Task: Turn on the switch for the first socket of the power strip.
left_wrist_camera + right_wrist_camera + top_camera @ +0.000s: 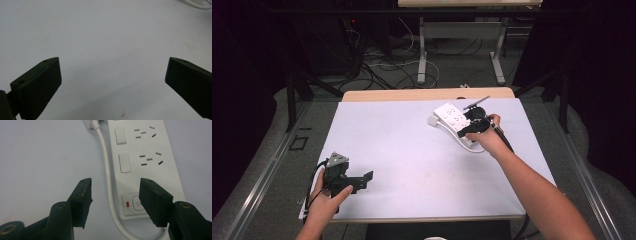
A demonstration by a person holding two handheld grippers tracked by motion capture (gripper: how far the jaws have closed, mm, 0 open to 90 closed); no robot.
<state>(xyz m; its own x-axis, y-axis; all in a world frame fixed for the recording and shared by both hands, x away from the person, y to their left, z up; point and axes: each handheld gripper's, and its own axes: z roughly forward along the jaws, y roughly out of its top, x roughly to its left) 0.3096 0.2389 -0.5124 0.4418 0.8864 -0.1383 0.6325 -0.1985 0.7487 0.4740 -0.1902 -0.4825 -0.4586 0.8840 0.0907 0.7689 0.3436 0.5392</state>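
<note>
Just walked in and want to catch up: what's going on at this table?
A person works at a white-covered table with a gripper in each hand. The right gripper hovers over the end of a white power strip, jaws open and holding nothing, near its power button and white cable. The left gripper sits apart at the table's near left, open above bare surface.
</note>
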